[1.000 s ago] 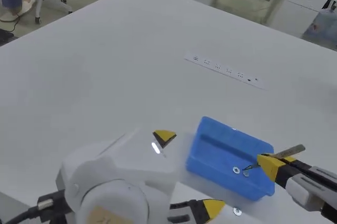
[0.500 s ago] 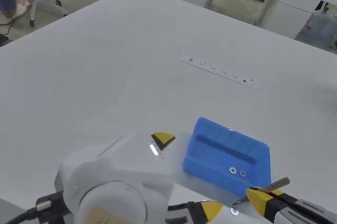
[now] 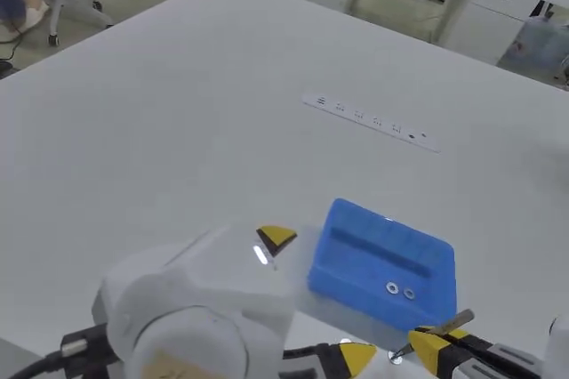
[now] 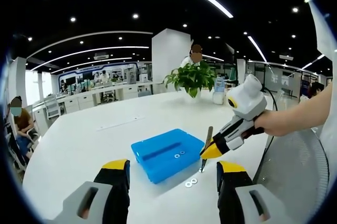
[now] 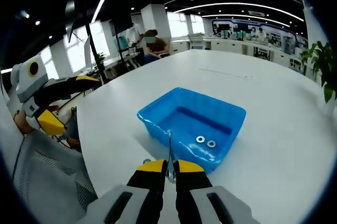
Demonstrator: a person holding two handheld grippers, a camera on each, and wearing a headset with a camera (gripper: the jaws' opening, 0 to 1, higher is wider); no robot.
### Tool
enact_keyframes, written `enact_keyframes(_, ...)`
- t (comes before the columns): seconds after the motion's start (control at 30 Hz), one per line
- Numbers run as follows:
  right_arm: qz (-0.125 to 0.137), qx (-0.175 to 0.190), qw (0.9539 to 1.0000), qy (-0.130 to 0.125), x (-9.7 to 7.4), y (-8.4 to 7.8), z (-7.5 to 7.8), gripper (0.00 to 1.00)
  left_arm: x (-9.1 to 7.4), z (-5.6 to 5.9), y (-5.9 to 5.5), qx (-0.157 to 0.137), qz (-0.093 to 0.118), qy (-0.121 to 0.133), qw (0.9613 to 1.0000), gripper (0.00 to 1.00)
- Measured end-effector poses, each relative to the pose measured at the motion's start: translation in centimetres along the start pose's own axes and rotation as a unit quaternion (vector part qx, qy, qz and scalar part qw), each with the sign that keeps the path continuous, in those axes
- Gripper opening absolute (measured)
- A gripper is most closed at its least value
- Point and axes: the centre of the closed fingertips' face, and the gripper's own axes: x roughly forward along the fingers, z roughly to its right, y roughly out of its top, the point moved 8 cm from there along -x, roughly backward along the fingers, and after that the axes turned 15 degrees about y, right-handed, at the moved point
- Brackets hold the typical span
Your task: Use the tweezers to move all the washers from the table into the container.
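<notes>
White table (image 3: 178, 85) takes up most of the head view, with open office behind it, and your blue container (image 3: 356, 219) sits low and right of centre in that frame. Two washers (image 3: 392, 288) lie side by side on its floor, so by my reading that part of the job is done. Two loose washers (image 4: 191, 183) rest close together on the table just below the container's near edge in the left gripper view, so I would call the task roughly half finished as far as these views reach. Your right gripper (image 5: 171, 167) has its jaws pressed together on the tweezers (image 5: 169, 148), which rise thin and straight from the bottom centre of the right gripper view. In the left gripper view the tweezers point down at the table just beside the loose washers, a little right of them. The tips are too fine to read, so you cannot tell how far apart they stand or whether they have hold of anything. Your left gripper (image 4: 172, 170) has its jaws spread wide with nothing between them, low in its own view and aimed at the container. What remains, I judge, is to pinch each loose washer in turn and carry it over the rim
</notes>
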Motion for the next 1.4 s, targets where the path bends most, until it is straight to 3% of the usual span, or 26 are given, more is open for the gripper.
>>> enact_keyframes(0.53,-0.032,-0.060,0.9976,0.004,0.4,0.0,-0.7,0.03,0.1,0.0,0.0,0.003,-0.002,-0.003,1.0000,0.67)
enact_keyframes(0.7,-0.035,-0.063,0.9974,0.001,0.3,0.1,-0.7,0.03,0.1,0.0,0.0,0.002,-0.001,-0.003,1.0000,0.67)
enact_keyframes(1.4,0.044,-0.059,0.9971,0.019,-1.5,3.9,-2.0,0.03,0.1,0.1,-0.1,0.004,-0.002,-0.006,1.0000,0.67)
